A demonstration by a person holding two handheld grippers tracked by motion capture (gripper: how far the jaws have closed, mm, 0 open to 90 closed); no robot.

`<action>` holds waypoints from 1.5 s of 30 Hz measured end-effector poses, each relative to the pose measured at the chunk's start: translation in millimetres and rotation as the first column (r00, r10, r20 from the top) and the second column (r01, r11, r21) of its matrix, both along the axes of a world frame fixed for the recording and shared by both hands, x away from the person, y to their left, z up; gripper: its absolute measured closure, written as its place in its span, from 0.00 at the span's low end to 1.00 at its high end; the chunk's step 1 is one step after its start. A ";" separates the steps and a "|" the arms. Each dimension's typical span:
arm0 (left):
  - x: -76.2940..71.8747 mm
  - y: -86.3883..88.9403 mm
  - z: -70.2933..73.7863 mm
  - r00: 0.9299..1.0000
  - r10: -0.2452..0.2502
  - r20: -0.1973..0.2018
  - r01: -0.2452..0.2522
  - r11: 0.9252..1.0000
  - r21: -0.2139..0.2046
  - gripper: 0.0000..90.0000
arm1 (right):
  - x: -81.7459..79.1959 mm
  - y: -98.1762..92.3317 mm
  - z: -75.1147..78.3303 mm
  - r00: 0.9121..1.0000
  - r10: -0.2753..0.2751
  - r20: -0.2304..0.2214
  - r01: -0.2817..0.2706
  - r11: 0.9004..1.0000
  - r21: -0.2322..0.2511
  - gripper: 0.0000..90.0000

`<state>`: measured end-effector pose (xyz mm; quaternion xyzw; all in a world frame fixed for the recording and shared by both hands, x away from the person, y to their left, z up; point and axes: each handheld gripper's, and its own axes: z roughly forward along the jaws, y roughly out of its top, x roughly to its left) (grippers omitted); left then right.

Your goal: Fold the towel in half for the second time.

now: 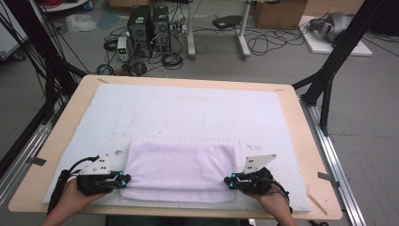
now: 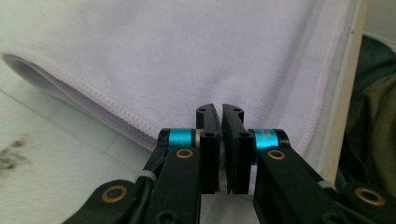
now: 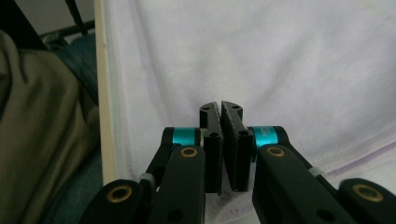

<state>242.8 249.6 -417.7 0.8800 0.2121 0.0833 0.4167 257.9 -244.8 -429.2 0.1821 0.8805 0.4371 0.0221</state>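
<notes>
Towel (image 1: 181,172) lies folded on counter (image 1: 306,141); left hand-held gripper (image 1: 123,180) and right hand-held gripper (image 1: 230,181) each clamp an end, pinched cloth hidden between jaws

Bare white mat (image 1: 188,106) beyond the folded towel (image 1: 181,170) lies free of obstacles.
</notes>
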 end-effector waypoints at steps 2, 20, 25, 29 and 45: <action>-2.0 2.8 11.4 1.000 0.000 0.022 0.000 1.000 -0.016 0.95 | -1.4 -2.3 10.3 1.000 0.001 0.019 -0.002 1.000 0.022 0.97; -13.1 9.9 2.8 1.000 0.006 -0.002 -0.007 0.999 -0.047 0.74 | -16.9 -7.4 16.6 1.000 0.019 -0.014 -0.018 0.996 0.084 0.78; 4.9 6.6 4.6 0.998 0.052 0.027 -0.050 0.996 -0.080 0.69 | 5.1 -9.6 20.3 0.999 -0.046 0.014 0.044 0.994 0.103 0.72; 20.7 4.5 4.8 0.995 0.093 0.042 -0.088 0.991 -0.105 0.65 | 26.7 -9.2 18.0 0.995 -0.097 0.016 0.095 0.992 0.084 0.68; 74.2 -19.9 -6.3 0.982 0.182 0.050 -0.180 0.983 -0.045 0.74 | 86.3 20.2 1.7 0.990 -0.140 0.028 0.139 0.990 0.031 0.71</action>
